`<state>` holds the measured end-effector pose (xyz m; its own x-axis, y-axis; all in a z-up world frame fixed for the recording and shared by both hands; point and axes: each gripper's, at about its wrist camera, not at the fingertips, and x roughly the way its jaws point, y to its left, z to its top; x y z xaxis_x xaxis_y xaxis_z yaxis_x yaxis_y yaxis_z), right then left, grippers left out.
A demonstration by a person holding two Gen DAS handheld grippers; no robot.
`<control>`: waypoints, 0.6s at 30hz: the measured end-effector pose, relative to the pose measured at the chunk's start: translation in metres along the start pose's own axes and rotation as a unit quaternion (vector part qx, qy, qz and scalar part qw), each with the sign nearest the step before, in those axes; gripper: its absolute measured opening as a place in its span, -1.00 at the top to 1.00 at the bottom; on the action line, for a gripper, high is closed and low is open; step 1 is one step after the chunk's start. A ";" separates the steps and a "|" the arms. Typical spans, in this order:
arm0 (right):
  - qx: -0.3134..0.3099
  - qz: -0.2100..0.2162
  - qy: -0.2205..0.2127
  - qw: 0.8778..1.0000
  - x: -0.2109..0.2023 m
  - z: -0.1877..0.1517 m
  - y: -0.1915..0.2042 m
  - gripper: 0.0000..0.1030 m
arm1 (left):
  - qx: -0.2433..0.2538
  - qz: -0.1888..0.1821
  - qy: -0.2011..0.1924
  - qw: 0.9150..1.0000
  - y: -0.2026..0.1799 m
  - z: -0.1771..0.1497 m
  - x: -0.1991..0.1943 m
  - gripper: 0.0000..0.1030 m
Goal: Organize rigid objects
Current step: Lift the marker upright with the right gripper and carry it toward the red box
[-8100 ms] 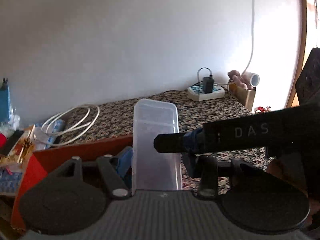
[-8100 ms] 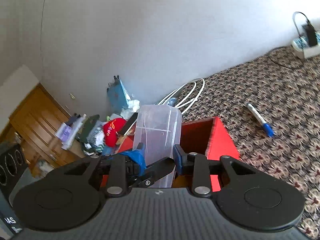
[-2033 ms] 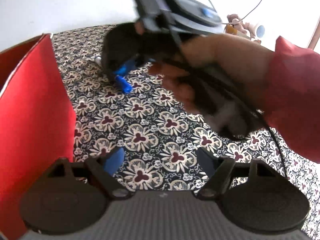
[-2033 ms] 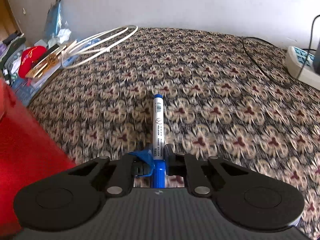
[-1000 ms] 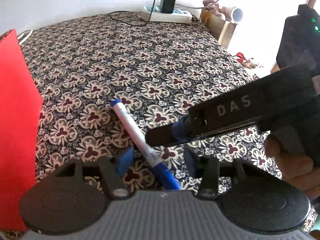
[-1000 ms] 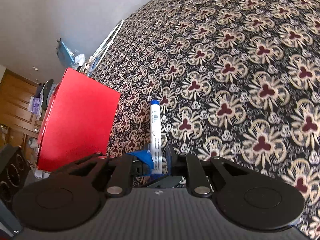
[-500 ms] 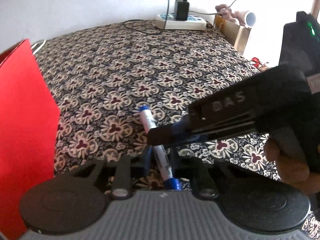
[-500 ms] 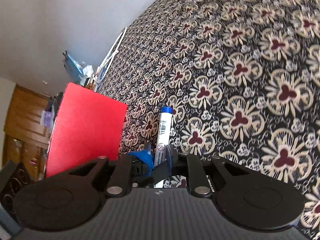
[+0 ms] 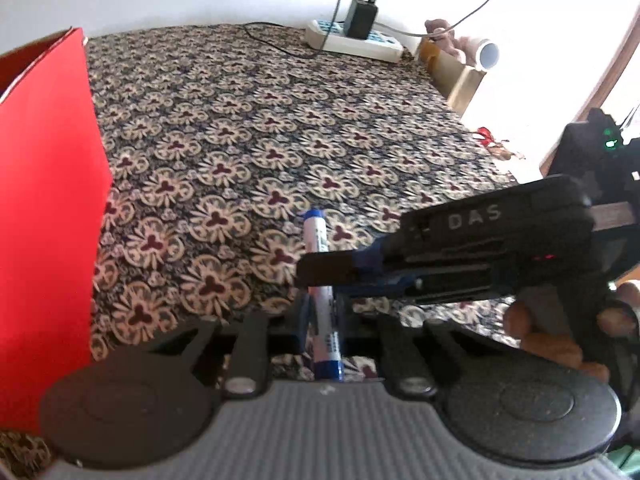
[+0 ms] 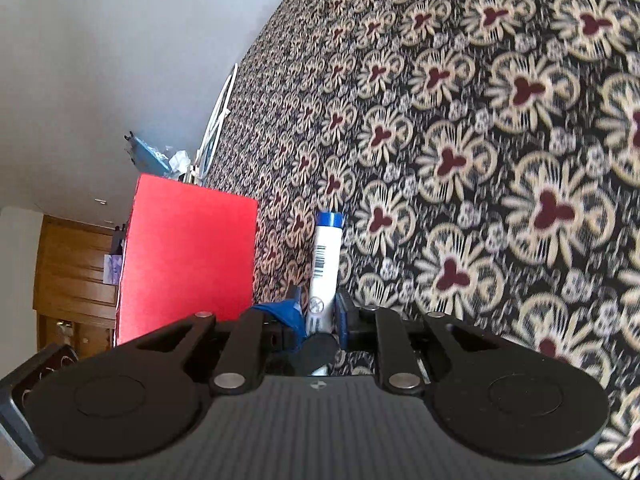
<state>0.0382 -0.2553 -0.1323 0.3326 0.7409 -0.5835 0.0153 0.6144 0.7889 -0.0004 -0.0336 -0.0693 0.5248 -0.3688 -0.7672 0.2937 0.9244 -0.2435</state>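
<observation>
A white marker [image 9: 317, 240] with blue ends lies just above the floral tablecloth [image 9: 240, 120], held at once by both grippers. In the left wrist view my left gripper [image 9: 322, 314] has its jaws closing tight, pads pressing on the marker near its blue cap. My right gripper [image 9: 320, 270] reaches in from the right, held by a hand [image 9: 552, 340], and clamps the marker's middle. The right wrist view shows the marker [image 10: 326, 256] pinched between my right gripper [image 10: 318, 312]. The open red box [image 9: 44, 200] stands to the left, also seen as the red box [image 10: 188, 260].
A power strip with a charger [image 9: 352, 38] lies at the table's far edge, beside a wooden box [image 9: 460, 72]. White cable [image 10: 218, 128], a blue bag [image 10: 148, 156] and clutter sit beyond the red box. A wooden cabinet [image 10: 72, 272] stands behind.
My left gripper's jaws went from open around the marker to shut on it. The right gripper stayed shut on the marker and rolled, and the marker now points straighter away.
</observation>
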 end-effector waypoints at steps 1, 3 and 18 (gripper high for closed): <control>-0.001 0.000 0.006 1.000 0.000 -0.002 0.001 1.00 | -0.002 -0.008 0.002 1.000 -0.001 -0.002 -0.002 0.83; -0.027 -0.012 0.006 1.000 -0.002 -0.008 0.007 1.00 | 0.002 -0.012 0.004 1.000 -0.006 -0.007 -0.005 0.83; -0.090 -0.005 -0.006 0.996 -0.028 -0.037 0.082 1.00 | 0.022 0.003 -0.041 0.999 -0.016 -0.013 -0.070 0.83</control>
<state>-0.0048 -0.2154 -0.0582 0.3454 0.7312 -0.5883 -0.1507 0.6619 0.7343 -0.0527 -0.0215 -0.0192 0.5892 -0.3722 -0.7171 0.3245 0.9219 -0.2118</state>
